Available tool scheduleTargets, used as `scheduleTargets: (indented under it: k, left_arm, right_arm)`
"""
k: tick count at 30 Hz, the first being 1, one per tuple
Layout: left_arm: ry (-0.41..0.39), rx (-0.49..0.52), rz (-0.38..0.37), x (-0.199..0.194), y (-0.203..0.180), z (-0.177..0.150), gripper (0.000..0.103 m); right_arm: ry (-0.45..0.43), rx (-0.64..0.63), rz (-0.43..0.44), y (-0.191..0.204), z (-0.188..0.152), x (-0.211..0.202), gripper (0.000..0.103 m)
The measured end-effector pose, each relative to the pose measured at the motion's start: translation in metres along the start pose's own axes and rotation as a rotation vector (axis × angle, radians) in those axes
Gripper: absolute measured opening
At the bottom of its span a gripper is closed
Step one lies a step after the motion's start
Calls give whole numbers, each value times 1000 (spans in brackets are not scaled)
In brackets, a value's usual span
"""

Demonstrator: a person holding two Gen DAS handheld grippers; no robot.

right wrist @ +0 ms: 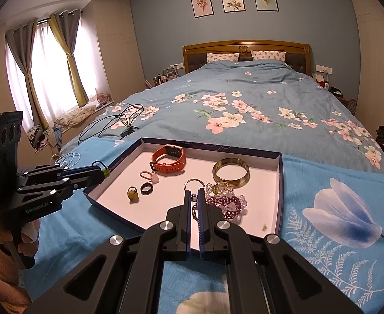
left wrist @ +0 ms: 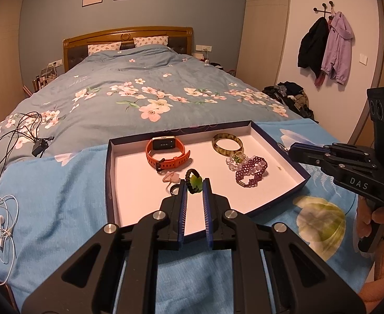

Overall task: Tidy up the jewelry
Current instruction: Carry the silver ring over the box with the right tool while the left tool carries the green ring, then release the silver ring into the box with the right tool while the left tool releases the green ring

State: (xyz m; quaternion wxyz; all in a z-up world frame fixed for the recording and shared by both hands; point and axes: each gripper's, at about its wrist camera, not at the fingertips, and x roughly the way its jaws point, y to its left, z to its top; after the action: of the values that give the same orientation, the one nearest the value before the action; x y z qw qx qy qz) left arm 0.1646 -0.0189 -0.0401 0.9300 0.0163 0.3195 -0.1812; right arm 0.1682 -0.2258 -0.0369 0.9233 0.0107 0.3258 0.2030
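A shallow box tray (left wrist: 108,172) with a dark rim lies on the blue cloth at the foot of the bed. It holds an orange watch (left wrist: 165,151), an amber bangle (left wrist: 227,144), purple bead bracelets (left wrist: 252,170), a pink charm (right wrist: 150,176), a black ring (right wrist: 146,189) and a yellow-green ring (right wrist: 133,195). My left gripper (left wrist: 194,183) is over the tray's near left part, shut on a green pendant (left wrist: 196,181) with a black cord loop. My right gripper (right wrist: 194,191) is shut on a silver ring (right wrist: 194,181) with a short chain hanging between the fingers, above the bead bracelets.
A black cable with a charger (left wrist: 39,147) and white earphones (left wrist: 1,225) lie on the bed to the left. A pile of clothes (left wrist: 288,94) sits beside the bed at right. A person's hand (left wrist: 370,217) holds the right gripper's handle.
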Motion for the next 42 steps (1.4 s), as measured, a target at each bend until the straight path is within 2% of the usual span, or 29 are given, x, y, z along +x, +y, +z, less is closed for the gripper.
scheduleTargets:
  k: [42]
  left_arm:
    - [11,-8,20,19,7,7,12]
  right_arm:
    - [25,13,-4,-6,-1,16,3]
